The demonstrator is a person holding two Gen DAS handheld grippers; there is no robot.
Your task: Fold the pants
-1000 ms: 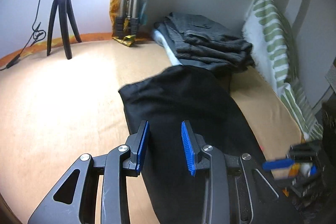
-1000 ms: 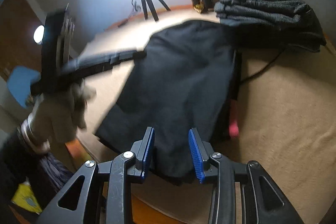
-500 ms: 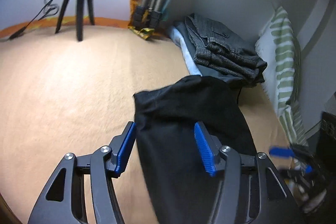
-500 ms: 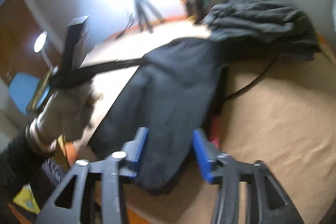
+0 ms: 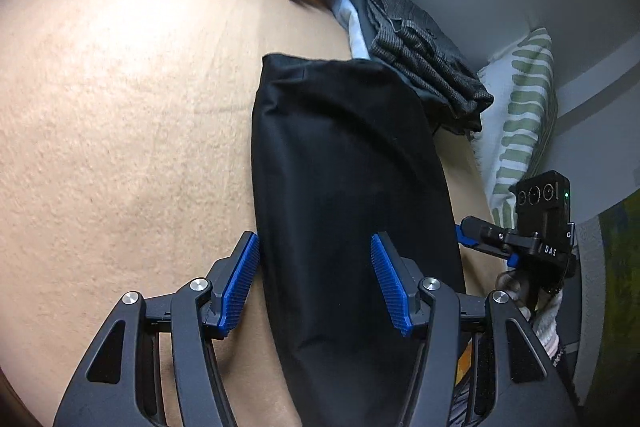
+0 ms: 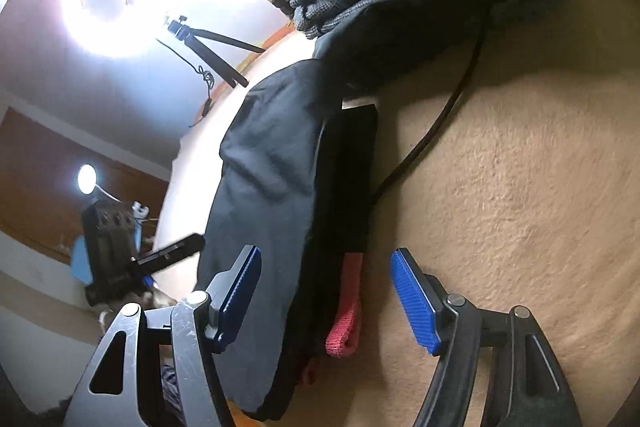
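Note:
Black pants (image 5: 344, 163) lie as a long narrow strip on the tan blanket, and they show in the right wrist view (image 6: 276, 187) too. My left gripper (image 5: 316, 283) is open, low over the strip's near end, its left pad at the left edge. My right gripper (image 6: 326, 299) is open wide over the strip's right edge, where a red strap (image 6: 346, 323) sticks out from under the cloth. The right gripper also shows in the left wrist view (image 5: 480, 239), beside the right edge. Neither gripper holds anything.
A stack of folded grey clothes (image 5: 420, 55) sits past the pants' far end. A striped green pillow (image 5: 520, 115) leans on the wall at right. A black cable (image 6: 440, 123) runs on the blanket. A small tripod (image 6: 208, 43) and a bright lamp stand far off.
Both grippers have opened wider and dropped closer to the pants. The left one moved forward along the strip; the right one shifted over the right edge.

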